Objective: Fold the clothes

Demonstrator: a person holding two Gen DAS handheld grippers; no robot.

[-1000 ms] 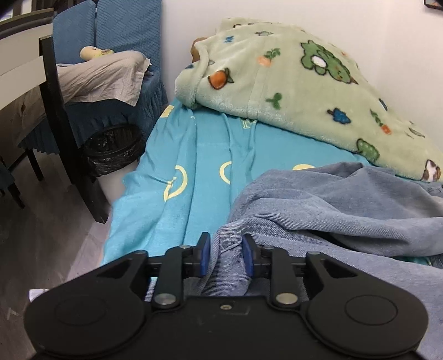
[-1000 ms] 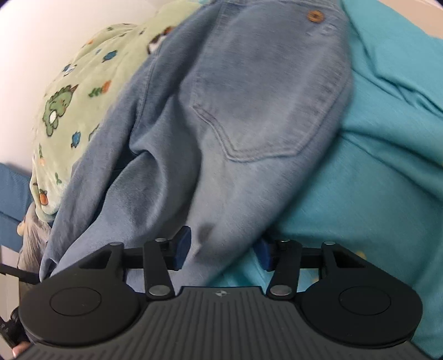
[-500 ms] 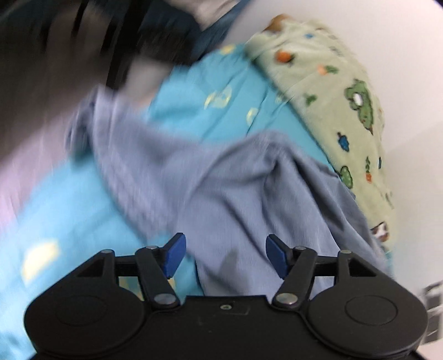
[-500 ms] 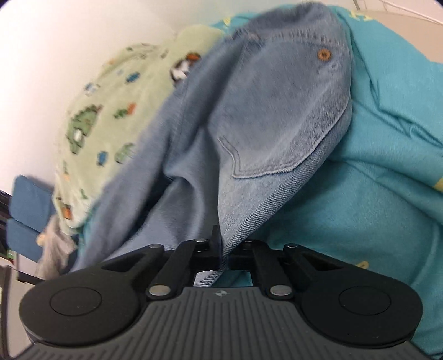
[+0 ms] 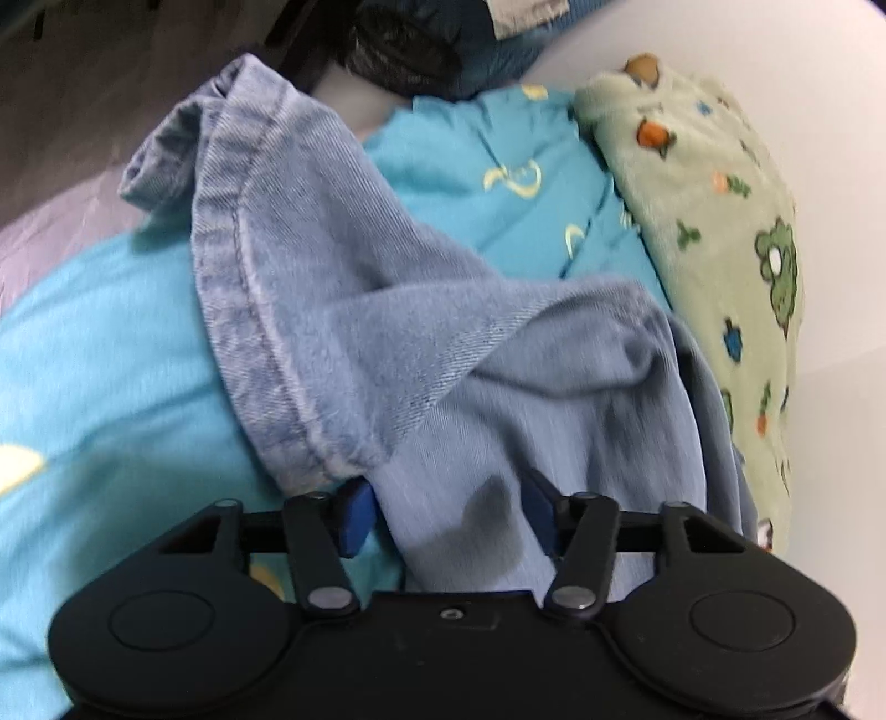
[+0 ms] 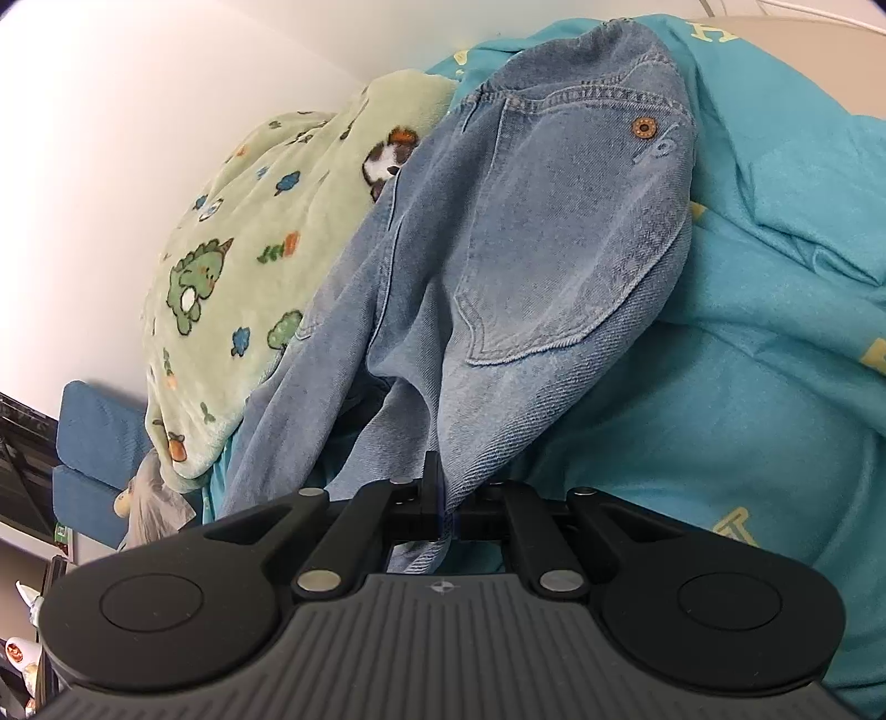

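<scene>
Pale blue jeans (image 5: 343,310) lie crumpled on a teal bed. In the left wrist view a leg with its stitched hem (image 5: 249,310) runs up to the left. My left gripper (image 5: 447,515) is just above the denim. Its jaws are closing, a fold of the leg sits between the blue pads, and they do not visibly pinch it. In the right wrist view the jeans (image 6: 554,249) show a back pocket and a copper button (image 6: 643,128). My right gripper (image 6: 443,498) is shut on the denim edge below the pocket, which rises from it.
The teal sheet (image 5: 99,343) (image 6: 720,415) has yellow prints. A green dinosaur blanket (image 5: 720,210) (image 6: 238,266) is heaped along the white wall beyond the jeans. Past the bed's end are a black bag (image 5: 398,50), the floor (image 5: 83,111) and a blue chair (image 6: 94,437).
My left gripper let go of the hem, rolled and swung over the leg, opened wide, then began narrowing. My right gripper shut on the denim edge and lifted it slightly.
</scene>
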